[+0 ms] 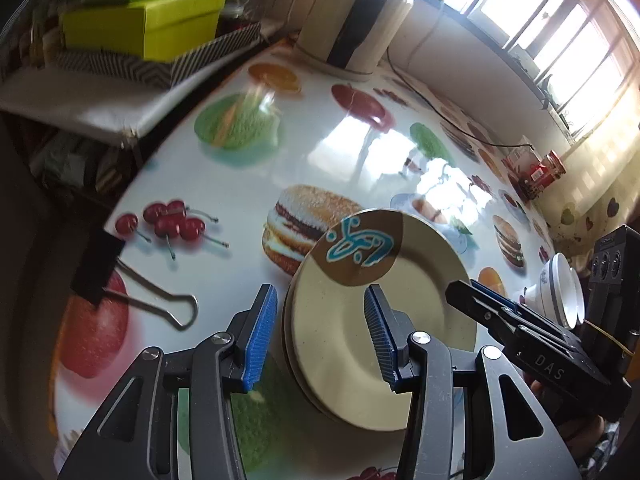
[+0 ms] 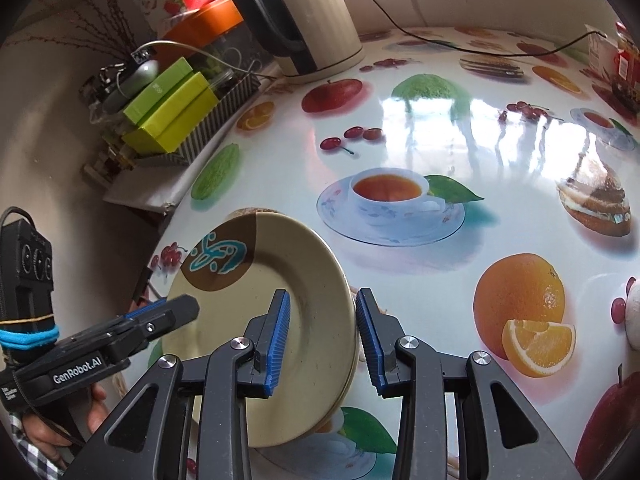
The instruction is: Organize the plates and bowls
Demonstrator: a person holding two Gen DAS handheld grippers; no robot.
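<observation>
Two beige plates point(image 1: 360, 344) stacked on the bench point(image 1: 224, 184), tidy and ready to shift as one. Left gripper point(image 1: 322, 336) straddling the near-left rim, part open, pads point(image 1: 260, 336) clear of the edge, gripping nothing. Right gripper point(image 2: 322, 346) astride the opposite rim, narrower gap, likewise not clamped. White bowls point(image 1: 562, 292) nested off to the right, well apart.

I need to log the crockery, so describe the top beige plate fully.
The top beige plate is round and glossy, ceramic-looking, with a brown patch bearing a teal squiggle near its far rim. It sits on at least one more plate on the printed tablecloth. The left gripper and right gripper each straddle its rim, jaws apart, pads apparently not pressing.
</observation>
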